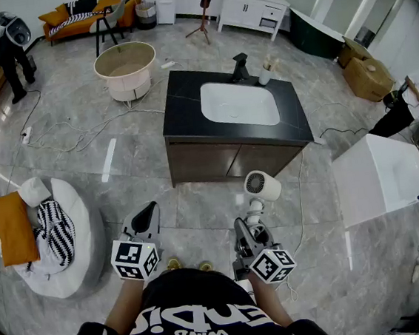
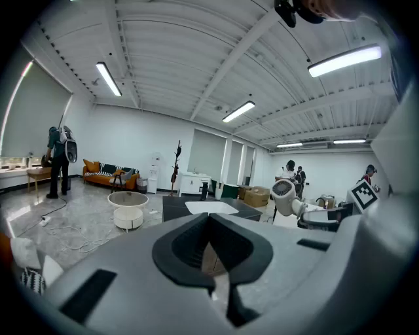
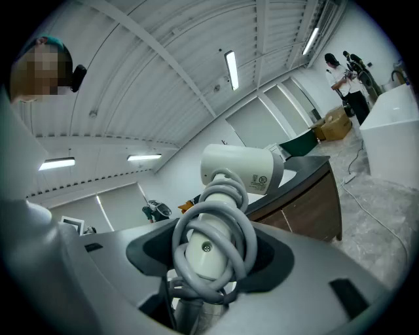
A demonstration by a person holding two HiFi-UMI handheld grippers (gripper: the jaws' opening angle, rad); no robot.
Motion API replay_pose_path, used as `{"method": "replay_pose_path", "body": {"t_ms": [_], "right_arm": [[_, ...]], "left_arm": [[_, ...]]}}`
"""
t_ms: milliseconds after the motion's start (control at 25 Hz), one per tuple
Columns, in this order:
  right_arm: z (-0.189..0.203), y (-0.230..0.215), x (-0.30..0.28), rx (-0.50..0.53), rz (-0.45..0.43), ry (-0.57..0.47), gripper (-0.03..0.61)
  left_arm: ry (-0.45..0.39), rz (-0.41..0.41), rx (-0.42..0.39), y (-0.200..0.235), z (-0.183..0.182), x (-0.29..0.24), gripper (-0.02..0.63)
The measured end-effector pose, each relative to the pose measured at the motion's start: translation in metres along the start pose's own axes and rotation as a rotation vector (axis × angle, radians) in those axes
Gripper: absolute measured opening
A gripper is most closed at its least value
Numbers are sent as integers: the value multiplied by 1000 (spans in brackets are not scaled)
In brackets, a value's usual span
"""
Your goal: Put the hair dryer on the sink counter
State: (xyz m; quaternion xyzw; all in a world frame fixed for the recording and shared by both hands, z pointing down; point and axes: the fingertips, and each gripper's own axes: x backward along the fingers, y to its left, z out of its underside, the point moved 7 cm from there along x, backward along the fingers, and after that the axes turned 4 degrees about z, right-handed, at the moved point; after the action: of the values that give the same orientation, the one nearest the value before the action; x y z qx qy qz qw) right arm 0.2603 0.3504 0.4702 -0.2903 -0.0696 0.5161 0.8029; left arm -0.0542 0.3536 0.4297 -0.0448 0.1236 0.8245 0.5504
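Hair dryer (image 1: pixel 261 186): it is white and is held in the air with its head up and its handle down, at about 1 o'clock from the person. It is over the floor in front of the sink counter (image 1: pixel 188 109) and is not touching it.
Cord (image 3: pixel 219 219): a grey cord is wound in loops around the handle.
Right gripper (image 1: pixel 252 229): its jaws are pinched on the handle and on the coiled cord, as is seen in the right gripper view.
Left gripper (image 1: pixel 148 209): its jaws are pressed together at the tips and nothing is held between them. It is kept at about 11 o'clock, apart from the right gripper.
Counter details: a black top is carried on a brown cabinet at 12 o'clock. A white basin (image 1: pixel 238 103) is set into the top, and a black faucet (image 1: pixel 240 67) is placed at its far edge.
Round tub (image 1: pixel 125 69): it is beige and is found on the floor at 11 o'clock, beyond the left corner of the counter.
Beanbag (image 1: pixel 72 241): it is white and lies at 9 o'clock. An orange cushion (image 1: pixel 13 228) is laid against it.
White unit (image 1: pixel 378 175): a box-shaped piece is seen at 3 o'clock, well apart from the counter.
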Motion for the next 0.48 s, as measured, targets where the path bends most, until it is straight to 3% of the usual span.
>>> {"method": "replay_pose_path", "body": {"t_ms": [480], "right_arm": [[3, 11, -14, 3, -29, 2, 270]], "left_arm": [[-2, 17, -8, 12, -2, -4, 9]]}}
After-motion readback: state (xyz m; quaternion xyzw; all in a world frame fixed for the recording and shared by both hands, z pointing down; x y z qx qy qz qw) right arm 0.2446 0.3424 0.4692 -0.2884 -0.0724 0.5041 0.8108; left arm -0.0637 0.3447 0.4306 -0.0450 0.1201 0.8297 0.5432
